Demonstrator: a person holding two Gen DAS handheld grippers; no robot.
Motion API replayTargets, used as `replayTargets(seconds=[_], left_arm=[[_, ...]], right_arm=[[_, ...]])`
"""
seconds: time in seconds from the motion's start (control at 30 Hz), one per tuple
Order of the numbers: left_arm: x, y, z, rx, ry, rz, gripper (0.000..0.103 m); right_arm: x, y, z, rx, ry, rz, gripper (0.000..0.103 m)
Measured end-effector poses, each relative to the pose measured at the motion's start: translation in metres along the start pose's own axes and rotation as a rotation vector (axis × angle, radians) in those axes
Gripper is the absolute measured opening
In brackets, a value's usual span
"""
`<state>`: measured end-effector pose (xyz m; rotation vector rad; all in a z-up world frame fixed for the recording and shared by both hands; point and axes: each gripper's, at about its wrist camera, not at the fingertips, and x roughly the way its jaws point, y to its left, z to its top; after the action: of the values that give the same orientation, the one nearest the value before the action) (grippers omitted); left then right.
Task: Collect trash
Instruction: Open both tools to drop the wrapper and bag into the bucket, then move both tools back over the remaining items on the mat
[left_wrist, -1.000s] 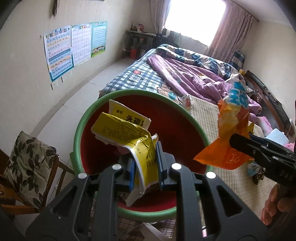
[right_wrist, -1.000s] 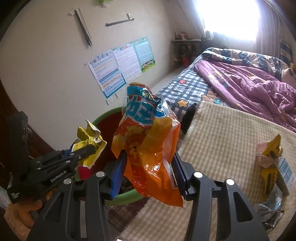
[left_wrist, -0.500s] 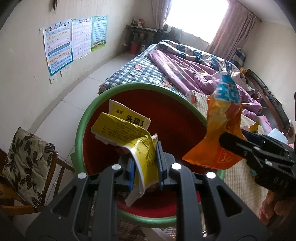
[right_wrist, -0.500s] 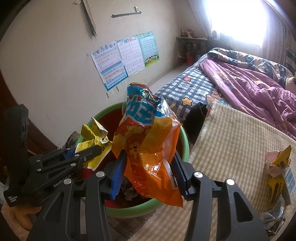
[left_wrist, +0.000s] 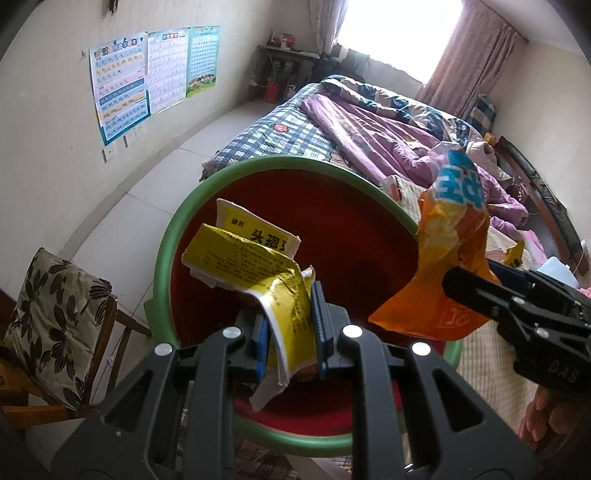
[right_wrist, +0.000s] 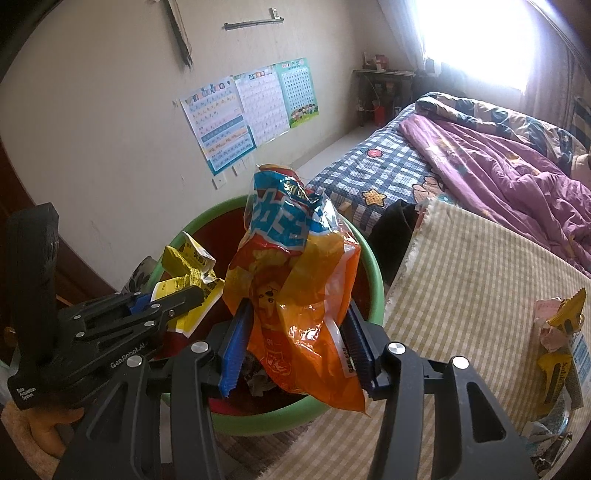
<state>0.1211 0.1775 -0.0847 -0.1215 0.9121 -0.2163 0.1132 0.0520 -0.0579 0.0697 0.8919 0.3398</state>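
My left gripper (left_wrist: 290, 332) is shut on a crumpled yellow packet (left_wrist: 255, 262) and holds it over the green-rimmed red bin (left_wrist: 266, 164). My right gripper (right_wrist: 295, 339) is shut on an orange and blue snack bag (right_wrist: 295, 266) and holds it above the bin's near rim (right_wrist: 364, 254). The snack bag also shows in the left wrist view (left_wrist: 447, 243), at the bin's right edge. The left gripper (right_wrist: 184, 295) with its yellow packet (right_wrist: 188, 266) shows in the right wrist view. Some crumpled trash (right_wrist: 260, 382) lies in the bin.
A beige checked cloth (right_wrist: 472, 280) covers the surface right of the bin, with more wrappers (right_wrist: 563, 332) on its right edge. A bed with a purple quilt (right_wrist: 498, 155) lies behind. A chair with a floral cushion (left_wrist: 51, 306) stands left of the bin.
Both grippers have moved closer over the bin with their loads. The snack bag has come from beside the bin to above its rim.
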Motion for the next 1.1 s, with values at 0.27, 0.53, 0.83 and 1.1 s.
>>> replayTargets(seconds=[0.27, 0.53, 0.83, 1.1], left_arm=[[-0.008, -0.001, -0.002, 0.008, -0.034, 0.034, 0.049], [-0.017, -0.016, -0.005, 0.020, -0.052, 0.027, 0.051], [-0.020, -0.068, -0.020, 0.075, -0.048, -0.003, 0.053], [-0.013, -0.138, -0.045, 0.117, -0.009, -0.028, 0.055]], right_arm=[[-0.007, -0.004, -0.003, 0.012, -0.034, 0.026, 0.062], [-0.041, -0.030, -0.016, 0.069, -0.077, 0.014, 0.064], [-0.088, -0.098, -0.054, 0.142, -0.087, -0.064, 0.068], [-0.131, -0.187, -0.104, 0.234, -0.060, -0.145, 0.068]])
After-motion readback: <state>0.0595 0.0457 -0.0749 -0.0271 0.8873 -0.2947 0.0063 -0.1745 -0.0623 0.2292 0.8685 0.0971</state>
